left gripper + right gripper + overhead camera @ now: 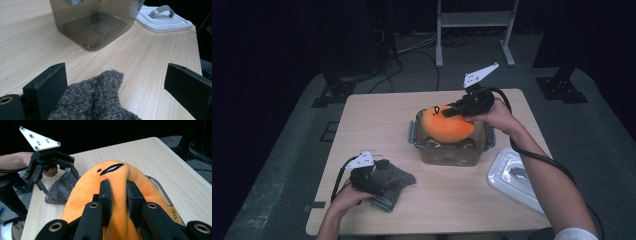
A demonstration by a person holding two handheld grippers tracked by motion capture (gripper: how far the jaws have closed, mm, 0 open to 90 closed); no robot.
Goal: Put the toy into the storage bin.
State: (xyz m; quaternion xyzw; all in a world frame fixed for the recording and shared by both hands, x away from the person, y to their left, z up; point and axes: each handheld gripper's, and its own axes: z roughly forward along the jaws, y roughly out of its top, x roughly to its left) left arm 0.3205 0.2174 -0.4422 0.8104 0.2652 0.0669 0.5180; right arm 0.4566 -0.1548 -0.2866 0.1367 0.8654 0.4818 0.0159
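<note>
Right gripper (117, 195) pinches a fold of the orange plush toy (448, 125), which sits in the mouth of the clear container (452, 150) mid-worktop (377, 125). Left gripper (115, 85) spread wide, straddling the grey cloth (97, 100) without pressing it. White lid (514, 177) lies right of container.

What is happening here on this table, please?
A person works with two grippers. The right gripper pinches an orange plush toy over the clear plastic container, apparently putting it inside. The left gripper is open around a grey fuzzy cloth lying on the table. The white lid lies beside the container.
</note>
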